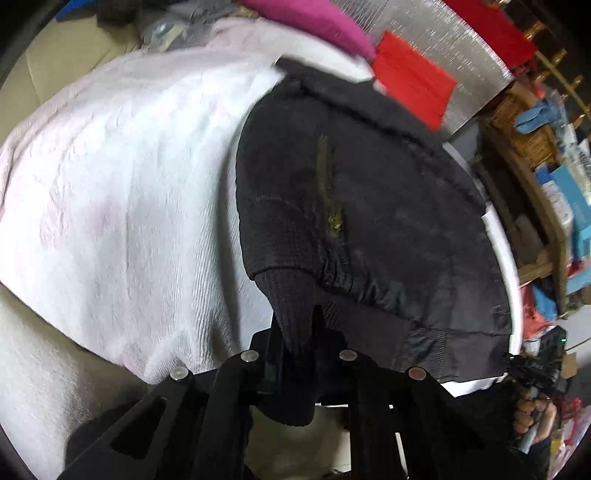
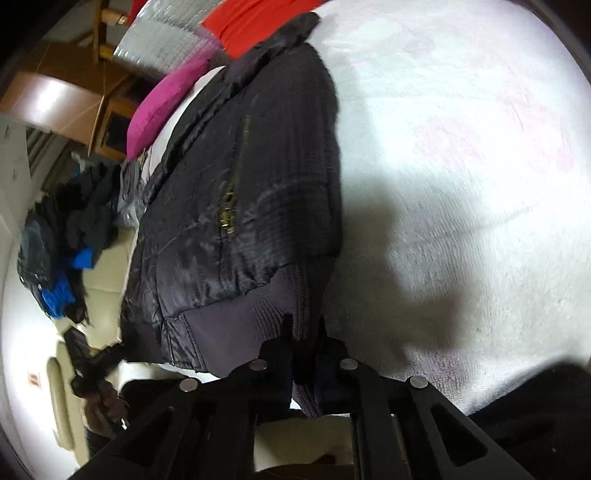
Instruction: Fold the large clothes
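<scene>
A black puffer jacket [image 1: 369, 192] with a brass zip lies flat on a white fleece blanket [image 1: 122, 177]. My left gripper [image 1: 299, 332] is shut on the ribbed hem at one bottom corner of the jacket, and the knit bunches up between the fingers. In the right wrist view the same jacket [image 2: 240, 206] stretches away from the camera, collar at the far end. There my right gripper [image 2: 304, 339] is shut on the ribbed hem at the other bottom corner. A hand holding the right gripper [image 1: 532, 373] shows at the lower right of the left wrist view.
A magenta cushion [image 1: 314, 22] and a red cloth [image 1: 413, 77] lie beyond the jacket's collar, next to a silver quilted sheet [image 1: 436, 40]. Wooden shelves [image 1: 535, 147] with clutter stand to the right. A pile of dark and blue clothes [image 2: 62, 236] sits on the floor.
</scene>
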`<state>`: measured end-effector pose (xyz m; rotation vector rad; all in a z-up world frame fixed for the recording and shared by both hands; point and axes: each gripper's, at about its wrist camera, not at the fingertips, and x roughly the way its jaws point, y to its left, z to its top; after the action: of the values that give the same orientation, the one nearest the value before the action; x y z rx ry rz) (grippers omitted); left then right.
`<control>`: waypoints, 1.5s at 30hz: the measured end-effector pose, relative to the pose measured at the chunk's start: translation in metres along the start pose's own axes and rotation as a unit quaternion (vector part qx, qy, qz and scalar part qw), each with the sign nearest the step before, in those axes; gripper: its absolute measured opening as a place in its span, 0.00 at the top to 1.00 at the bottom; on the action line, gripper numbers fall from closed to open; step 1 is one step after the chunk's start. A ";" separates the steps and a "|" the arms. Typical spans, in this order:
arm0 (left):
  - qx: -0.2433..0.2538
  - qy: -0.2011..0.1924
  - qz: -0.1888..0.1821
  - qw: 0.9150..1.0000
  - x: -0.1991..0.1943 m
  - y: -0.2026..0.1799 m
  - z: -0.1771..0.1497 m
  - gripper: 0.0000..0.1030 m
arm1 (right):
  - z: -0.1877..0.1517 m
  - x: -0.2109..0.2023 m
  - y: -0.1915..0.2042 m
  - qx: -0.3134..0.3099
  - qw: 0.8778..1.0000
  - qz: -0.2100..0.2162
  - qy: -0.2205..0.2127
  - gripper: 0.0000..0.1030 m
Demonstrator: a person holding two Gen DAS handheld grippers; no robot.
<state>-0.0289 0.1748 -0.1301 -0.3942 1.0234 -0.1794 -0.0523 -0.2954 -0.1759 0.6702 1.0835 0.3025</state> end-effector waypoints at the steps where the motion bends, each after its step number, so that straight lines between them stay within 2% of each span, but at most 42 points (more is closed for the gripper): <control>1: 0.003 -0.010 -0.009 1.000 -0.009 -0.002 0.005 0.89 | 0.002 -0.009 0.005 -0.002 1.000 0.016 -0.010 0.92; 3: 0.009 -0.025 -0.024 0.999 -0.022 -0.007 0.012 0.89 | 0.005 -0.026 0.012 -0.004 0.999 0.031 -0.034 0.92; 7: 0.024 -0.038 -0.030 0.999 -0.029 -0.015 0.018 0.89 | 0.007 -0.034 0.015 -0.009 0.998 0.038 -0.042 0.92; 13: -0.012 -0.008 -0.017 1.000 -0.001 0.005 0.004 0.89 | -0.001 -0.010 -0.007 0.021 0.999 0.031 -0.016 0.92; 16: -0.033 0.007 -0.013 0.999 0.012 0.014 -0.001 0.89 | -0.001 -0.002 -0.014 0.032 0.999 0.027 -0.006 0.87; 18: -0.037 0.013 -0.010 0.999 0.016 0.012 -0.003 0.89 | -0.001 0.000 -0.014 0.028 0.999 0.018 -0.006 0.79; 20: -0.034 0.019 0.000 0.999 0.020 0.012 -0.006 0.89 | -0.003 0.006 -0.012 0.020 1.000 0.013 0.001 0.65; 22: -0.041 0.026 0.009 0.999 0.026 0.010 -0.008 0.88 | -0.006 0.012 -0.013 0.020 1.000 0.013 0.008 0.62; 24: -0.039 0.027 0.012 0.999 0.028 0.008 -0.009 0.88 | -0.006 0.011 -0.010 0.008 1.000 0.007 0.006 0.67; 25: -0.033 0.023 0.013 0.999 0.026 0.006 -0.010 0.89 | -0.006 0.011 -0.008 0.003 1.000 0.006 0.011 0.88; 28: -0.018 0.007 0.012 1.000 0.012 0.002 -0.010 0.92 | -0.005 0.003 -0.004 -0.004 1.000 0.012 0.009 0.89; 35: -0.018 -0.042 -0.005 0.999 -0.031 0.003 -0.010 0.93 | -0.006 -0.030 0.017 -0.018 0.998 0.053 -0.024 0.91; 45: -0.009 -0.051 -0.023 0.998 -0.059 0.003 -0.023 0.93 | -0.019 -0.056 0.014 -0.011 0.996 0.088 -0.032 0.91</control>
<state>-0.0791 0.1917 -0.0947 -0.4390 0.9158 -0.1893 -0.0929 -0.3083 -0.1325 0.7528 0.9594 0.4412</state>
